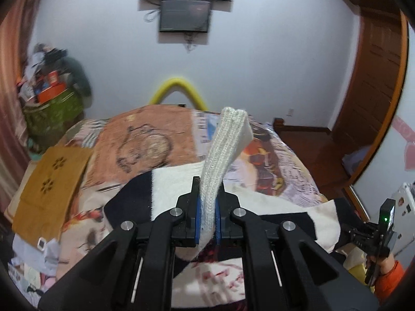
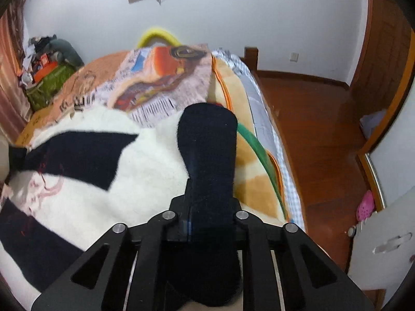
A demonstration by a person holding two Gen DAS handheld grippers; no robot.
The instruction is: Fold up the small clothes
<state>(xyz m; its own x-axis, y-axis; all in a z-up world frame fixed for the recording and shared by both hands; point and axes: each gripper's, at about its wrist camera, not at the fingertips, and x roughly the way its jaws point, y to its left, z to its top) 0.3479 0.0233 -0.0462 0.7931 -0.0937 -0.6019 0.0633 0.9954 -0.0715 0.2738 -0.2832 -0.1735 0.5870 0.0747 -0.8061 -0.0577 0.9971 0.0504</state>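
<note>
A white and navy knit sweater (image 1: 179, 181) lies spread on the bed; it also shows in the right wrist view (image 2: 145, 165). My left gripper (image 1: 208, 194) is shut on its white ribbed part (image 1: 225, 145), which stands up above the jaws. My right gripper (image 2: 211, 189) is shut on a navy part (image 2: 207, 140) of the sweater, which sticks up and hides the fingertips. The right gripper's body (image 1: 373, 233) shows at the right edge of the left wrist view.
The bed has a patterned blanket (image 1: 145, 140). A mustard cloth (image 1: 49, 189) lies at its left. A cluttered green bin (image 1: 52, 106) stands at the far left. A wooden floor (image 2: 319, 140) runs along the bed's right side. A wall screen (image 1: 184, 15) hangs ahead.
</note>
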